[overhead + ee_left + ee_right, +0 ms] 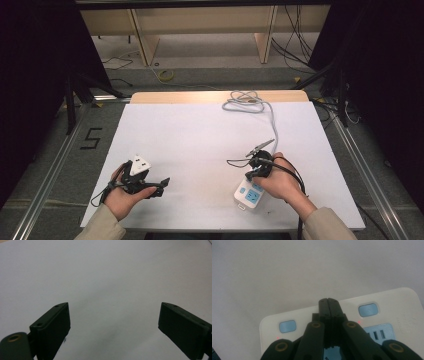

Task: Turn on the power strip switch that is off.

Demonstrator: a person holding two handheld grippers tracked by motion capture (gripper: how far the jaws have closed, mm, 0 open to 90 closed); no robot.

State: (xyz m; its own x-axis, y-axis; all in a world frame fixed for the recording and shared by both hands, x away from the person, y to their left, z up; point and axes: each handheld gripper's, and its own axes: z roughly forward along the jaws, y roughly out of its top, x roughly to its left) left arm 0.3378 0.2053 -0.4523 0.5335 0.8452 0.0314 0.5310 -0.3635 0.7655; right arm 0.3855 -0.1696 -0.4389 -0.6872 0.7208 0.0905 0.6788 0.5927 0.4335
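- The white table (200,145) stands on a grey floor (210,75), with wooden shelving (200,22) beyond.
- Near left, the left gripper (113,322) hovers, jaws spread, empty.
- Near right, the right gripper (329,305), jaws pressed together, rests over the power strip (248,196).
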